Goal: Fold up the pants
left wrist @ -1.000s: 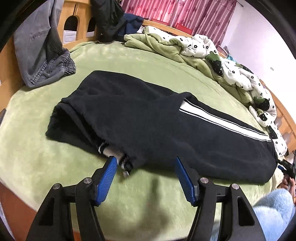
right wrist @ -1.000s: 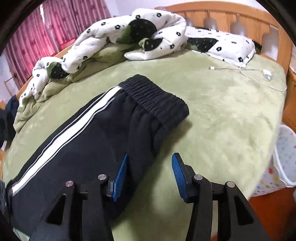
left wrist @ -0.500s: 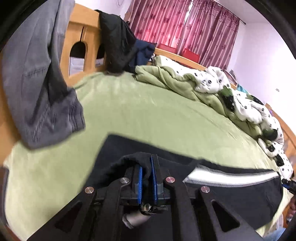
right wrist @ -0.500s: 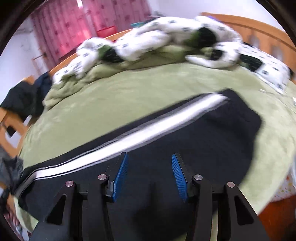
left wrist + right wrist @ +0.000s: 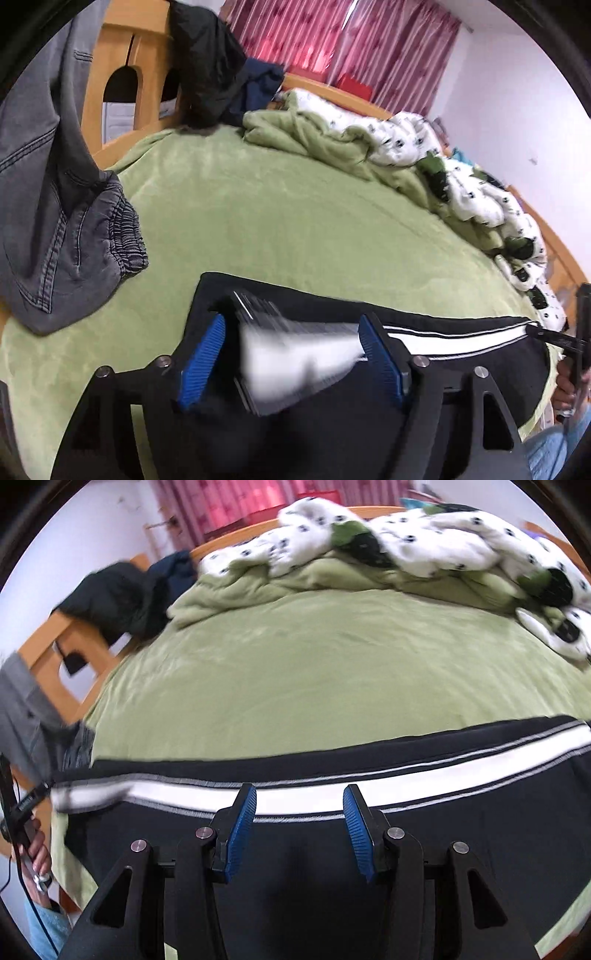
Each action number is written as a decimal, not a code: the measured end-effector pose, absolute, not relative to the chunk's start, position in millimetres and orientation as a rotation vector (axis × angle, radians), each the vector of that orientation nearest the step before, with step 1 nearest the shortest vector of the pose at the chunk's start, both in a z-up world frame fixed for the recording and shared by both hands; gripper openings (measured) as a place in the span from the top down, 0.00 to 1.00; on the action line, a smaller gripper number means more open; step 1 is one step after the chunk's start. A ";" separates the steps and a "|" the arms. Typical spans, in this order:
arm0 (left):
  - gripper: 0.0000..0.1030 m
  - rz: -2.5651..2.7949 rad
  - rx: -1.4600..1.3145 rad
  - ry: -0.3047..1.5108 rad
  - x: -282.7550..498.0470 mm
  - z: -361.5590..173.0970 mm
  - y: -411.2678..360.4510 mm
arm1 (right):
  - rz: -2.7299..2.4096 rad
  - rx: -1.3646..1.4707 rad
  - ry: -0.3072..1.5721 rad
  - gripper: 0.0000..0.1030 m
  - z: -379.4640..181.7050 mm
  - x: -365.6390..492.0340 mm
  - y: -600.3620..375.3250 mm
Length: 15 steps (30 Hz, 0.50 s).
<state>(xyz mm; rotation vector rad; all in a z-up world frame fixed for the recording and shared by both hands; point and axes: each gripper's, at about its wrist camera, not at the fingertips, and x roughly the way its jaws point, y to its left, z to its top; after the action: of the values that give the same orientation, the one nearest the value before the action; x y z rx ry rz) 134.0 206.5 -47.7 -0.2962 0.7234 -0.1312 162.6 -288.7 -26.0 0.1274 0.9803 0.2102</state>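
Note:
Black pants [image 5: 458, 373] with a white side stripe [image 5: 406, 786] lie stretched along the near edge of the green bed [image 5: 295, 229]. My left gripper [image 5: 291, 362] is open over the left end of the pants; a blurred white and black piece of the pants falls between its blue pads [image 5: 201, 365]. My right gripper [image 5: 299, 823] is open and empty, hovering over the middle of the pants [image 5: 480, 849] just short of the stripe. The other gripper's handle shows at the right edge of the left wrist view [image 5: 578, 343].
Grey jeans [image 5: 55, 206] hang over the wooden footboard [image 5: 122, 92] at left. Dark clothes [image 5: 210, 62] drape the bed corner. A crumpled green and white spotted duvet [image 5: 424, 155] runs along the far side of the bed; it also shows in the right wrist view [image 5: 388, 550].
My left gripper, shut on the pants' end half a second ago, has opened and the fabric is dropping. My right gripper has swung left from the waistband to the middle of the pants.

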 end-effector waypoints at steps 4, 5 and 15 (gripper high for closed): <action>0.27 -0.107 -0.281 0.738 128.3 -60.4 202.7 | 0.216 0.111 1.033 0.53 -44.2 163.0 -288.5; 0.27 -0.090 -0.265 0.748 130.9 -64.0 201.4 | 0.217 0.124 1.048 0.53 -48.5 164.2 -290.5; 0.45 0.131 -0.206 0.877 215.9 -106.7 212.8 | 0.174 -0.073 0.964 0.53 -61.5 172.1 -298.1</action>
<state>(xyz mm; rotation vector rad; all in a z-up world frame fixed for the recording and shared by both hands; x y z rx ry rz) 215.9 212.8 -106.7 -0.2056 0.8771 0.1312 172.1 -298.1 -61.5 -0.0725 0.9643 0.1743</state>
